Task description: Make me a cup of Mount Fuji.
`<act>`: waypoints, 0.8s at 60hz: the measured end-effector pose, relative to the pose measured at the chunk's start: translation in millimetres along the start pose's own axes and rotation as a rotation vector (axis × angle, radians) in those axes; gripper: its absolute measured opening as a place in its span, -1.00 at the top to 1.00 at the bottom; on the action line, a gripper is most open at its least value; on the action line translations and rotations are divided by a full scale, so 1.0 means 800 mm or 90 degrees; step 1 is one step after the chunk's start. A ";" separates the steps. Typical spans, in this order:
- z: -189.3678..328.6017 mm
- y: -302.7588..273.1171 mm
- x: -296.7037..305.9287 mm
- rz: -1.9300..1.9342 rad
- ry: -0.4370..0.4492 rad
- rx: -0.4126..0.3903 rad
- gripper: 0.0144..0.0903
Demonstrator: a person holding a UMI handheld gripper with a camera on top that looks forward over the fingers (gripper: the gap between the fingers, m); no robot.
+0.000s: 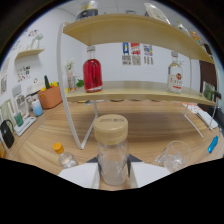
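The clear jar (111,155) with a pale wooden lid (111,129) stands upright between the two fingers of the gripper (113,175) — its long axis vertical, its lower body flanked by the white pads (79,175) on both sides. The pads look to be right against the glass, so the gripper seems closed on the jar, though whether the jar rests on the wooden table (150,127) or is lifted I cannot tell. Just beside it lies a glass cup (174,156); on the other side, a small bottle with an orange cap (63,155). Beyond, a wooden shelf (135,91) carries a red bottle (92,74) and a clear labelled bottle (175,76) — well apart from each other.
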 end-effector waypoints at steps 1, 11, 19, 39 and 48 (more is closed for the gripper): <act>-0.001 0.001 0.000 -0.001 -0.001 0.000 0.28; -0.014 0.013 -0.001 -0.001 -0.007 -0.023 -0.22; -0.041 -0.009 -0.004 0.028 -0.008 -0.014 -0.90; -0.168 -0.091 0.040 0.074 0.035 0.040 -0.87; -0.209 -0.104 0.093 0.104 0.084 0.034 -0.87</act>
